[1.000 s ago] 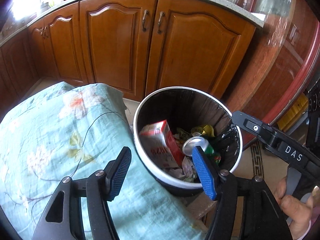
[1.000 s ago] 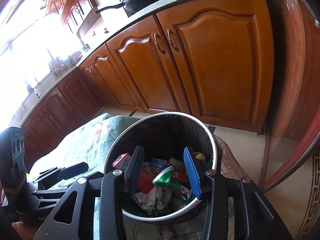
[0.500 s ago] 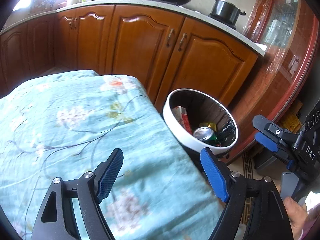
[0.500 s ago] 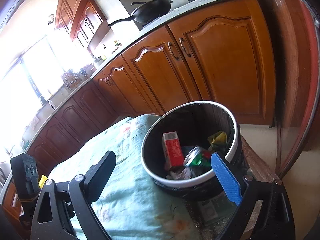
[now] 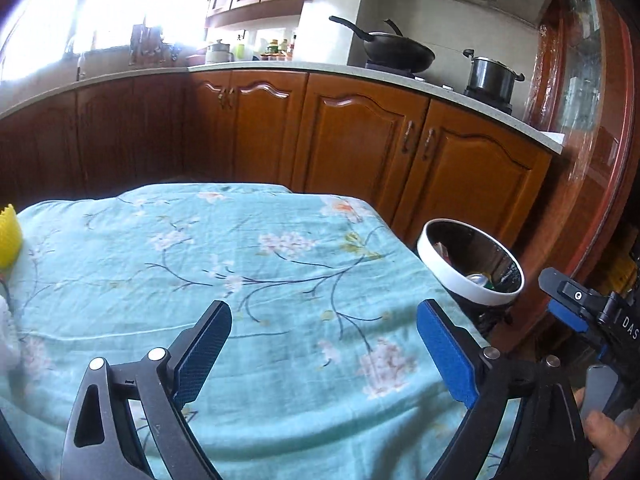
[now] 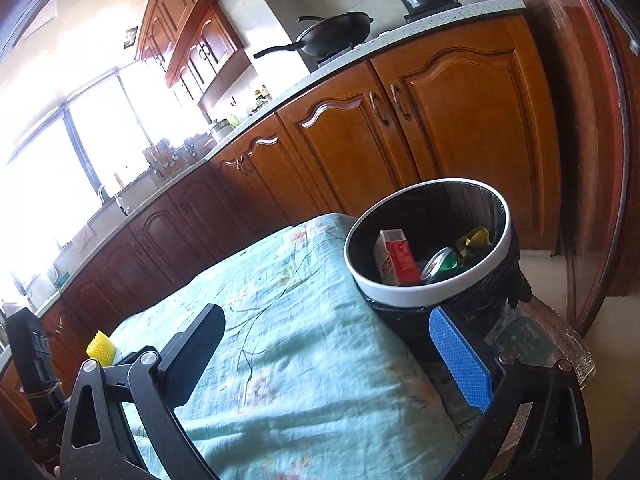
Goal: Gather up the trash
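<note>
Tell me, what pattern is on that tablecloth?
Pale teal tablecloth with pink blossoms on dark branches; clearest in the left wrist view.

Both the left gripper (image 5: pixel 322 354) and the right gripper (image 6: pixel 330 354) have black angular frames with silver screws and textured blue pads (image 5: pixel 448 354), one bearing white "DAS" lettering, beside bare fingers (image 5: pixel 606 438).
</note>
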`<control>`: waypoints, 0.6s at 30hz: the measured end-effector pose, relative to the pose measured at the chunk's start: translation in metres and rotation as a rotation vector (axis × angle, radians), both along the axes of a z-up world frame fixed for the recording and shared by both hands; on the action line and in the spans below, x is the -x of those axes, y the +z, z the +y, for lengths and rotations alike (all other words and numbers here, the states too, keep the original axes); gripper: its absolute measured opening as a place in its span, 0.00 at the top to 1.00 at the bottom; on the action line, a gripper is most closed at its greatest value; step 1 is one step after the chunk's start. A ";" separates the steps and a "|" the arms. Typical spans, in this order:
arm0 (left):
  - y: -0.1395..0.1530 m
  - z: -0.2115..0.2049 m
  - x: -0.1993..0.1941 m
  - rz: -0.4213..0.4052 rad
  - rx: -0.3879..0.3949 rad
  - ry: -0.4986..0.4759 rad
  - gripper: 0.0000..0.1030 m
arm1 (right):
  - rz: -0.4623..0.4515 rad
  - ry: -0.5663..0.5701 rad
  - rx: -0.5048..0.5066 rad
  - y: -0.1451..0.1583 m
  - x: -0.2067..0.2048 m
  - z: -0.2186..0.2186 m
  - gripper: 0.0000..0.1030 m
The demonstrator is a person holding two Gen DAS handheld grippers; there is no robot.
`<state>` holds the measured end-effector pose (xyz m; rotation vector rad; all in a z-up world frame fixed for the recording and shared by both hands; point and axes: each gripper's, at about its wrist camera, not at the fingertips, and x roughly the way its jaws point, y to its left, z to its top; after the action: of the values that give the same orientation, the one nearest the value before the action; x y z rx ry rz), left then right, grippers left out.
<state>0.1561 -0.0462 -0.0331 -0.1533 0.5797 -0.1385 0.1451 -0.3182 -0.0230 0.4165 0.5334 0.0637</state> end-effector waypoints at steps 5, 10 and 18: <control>0.012 0.007 0.031 -0.076 -0.039 0.073 0.01 | -0.088 0.029 0.077 0.026 0.011 0.022 0.00; 0.011 0.006 0.055 -0.138 -0.082 0.123 0.01 | -0.212 -0.003 0.207 0.037 0.030 0.042 0.00; -0.010 -0.006 0.062 -0.147 -0.159 0.130 0.01 | -0.159 0.037 0.265 0.001 0.023 0.059 0.00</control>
<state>0.0940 -0.0519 -0.0429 -0.0254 0.4309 0.0232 0.1217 -0.2592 -0.0215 0.1408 0.3859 0.0603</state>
